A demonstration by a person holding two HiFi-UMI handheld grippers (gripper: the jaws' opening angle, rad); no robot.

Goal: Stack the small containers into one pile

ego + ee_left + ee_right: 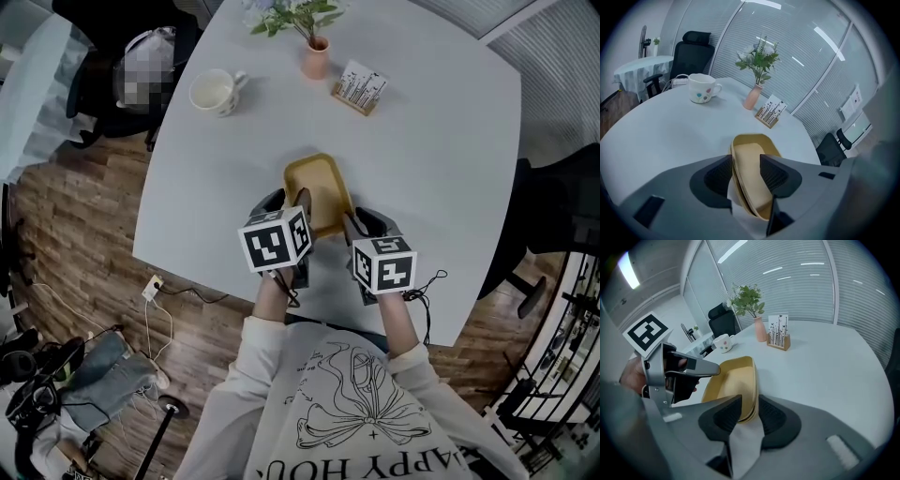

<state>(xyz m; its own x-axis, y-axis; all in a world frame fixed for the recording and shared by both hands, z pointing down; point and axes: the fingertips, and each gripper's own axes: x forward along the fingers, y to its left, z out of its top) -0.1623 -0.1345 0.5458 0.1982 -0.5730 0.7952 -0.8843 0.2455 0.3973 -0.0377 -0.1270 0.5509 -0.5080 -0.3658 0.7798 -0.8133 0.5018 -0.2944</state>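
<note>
Nesting looks finished — the yellow trays [319, 186] sit as one pile, rims between the loosened, released fingers of left gripper [746, 161] and right gripper [751, 405].

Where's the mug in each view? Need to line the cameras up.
Head view: mug at upper left, near the table's left edge.
Left gripper view: mug upper left of centre, on the far side of the table.
Right gripper view: mug small, left of centre.
Shared landmark: pink vase, to the mug's right in all three.
</note>
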